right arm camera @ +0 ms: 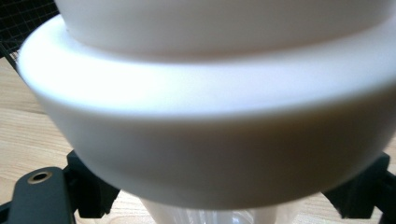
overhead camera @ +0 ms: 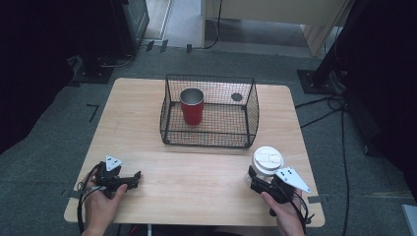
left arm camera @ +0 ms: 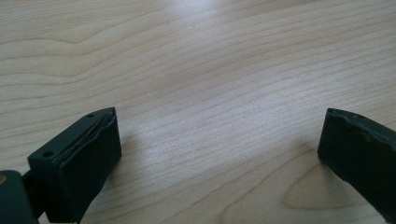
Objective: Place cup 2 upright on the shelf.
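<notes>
A clear cup with a white lid [overhead camera: 267, 160] stands on the wooden table [overhead camera: 196, 182] near its front right. My right gripper [overhead camera: 256, 178] is right up against it, and the cup sits between its jaws. In the right gripper view the white lid [right arm camera: 205, 107] looms very close. A black jaw base stands at each side of the clear cup body [right arm camera: 224, 215], and the lid hides the pads. My left gripper [overhead camera: 134, 178] rests at the front left. It is open wide over bare wood [left arm camera: 219, 140] with nothing between its fingers.
A black wire basket [overhead camera: 210, 137] stands at the table's middle back, just beyond the lidded cup, with a red metal cup [overhead camera: 192, 107] upright inside it. Dark stands and cables surround the table on the grey floor.
</notes>
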### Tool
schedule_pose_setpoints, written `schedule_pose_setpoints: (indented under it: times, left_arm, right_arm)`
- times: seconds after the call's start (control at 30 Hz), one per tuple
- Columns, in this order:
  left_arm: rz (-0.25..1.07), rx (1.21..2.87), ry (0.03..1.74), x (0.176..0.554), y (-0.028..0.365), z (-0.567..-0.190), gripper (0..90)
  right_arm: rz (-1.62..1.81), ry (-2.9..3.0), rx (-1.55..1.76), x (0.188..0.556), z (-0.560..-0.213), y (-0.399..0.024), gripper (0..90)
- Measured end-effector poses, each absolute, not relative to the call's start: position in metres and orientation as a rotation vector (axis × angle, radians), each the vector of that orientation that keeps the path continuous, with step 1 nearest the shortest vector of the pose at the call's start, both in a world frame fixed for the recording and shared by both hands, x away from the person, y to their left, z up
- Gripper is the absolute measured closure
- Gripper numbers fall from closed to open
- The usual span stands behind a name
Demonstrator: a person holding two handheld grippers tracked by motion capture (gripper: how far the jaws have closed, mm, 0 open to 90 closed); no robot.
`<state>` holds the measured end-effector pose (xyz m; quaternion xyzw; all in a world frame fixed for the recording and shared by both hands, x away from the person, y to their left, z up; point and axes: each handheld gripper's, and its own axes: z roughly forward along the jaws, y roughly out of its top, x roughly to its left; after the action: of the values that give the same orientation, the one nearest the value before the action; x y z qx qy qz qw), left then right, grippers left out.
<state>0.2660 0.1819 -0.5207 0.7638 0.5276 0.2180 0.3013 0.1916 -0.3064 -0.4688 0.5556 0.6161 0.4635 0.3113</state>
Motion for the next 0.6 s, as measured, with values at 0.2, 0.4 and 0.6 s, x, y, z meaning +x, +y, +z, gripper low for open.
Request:
schedule_pose_setpoints:
  times: [0.2,0.4,0.6]
  left_arm:
    - [0.578,2.027,1.399,0.266,0.182,-0.521,0.0]
    - [0.578,2.026,1.400,0.266,0.182,-0.521,0.0]
    - [0.578,2.026,1.399,0.266,0.182,-0.521,0.0]
  right_arm:
    - [1.228,1.631,1.480,0.195,-0.469,-0.306,13.3]
    - [1.173,1.608,1.430,0.195,-0.469,-0.301,16.1]
    - [1.190,1.597,1.414,0.194,-0.467,-0.297,16.7]
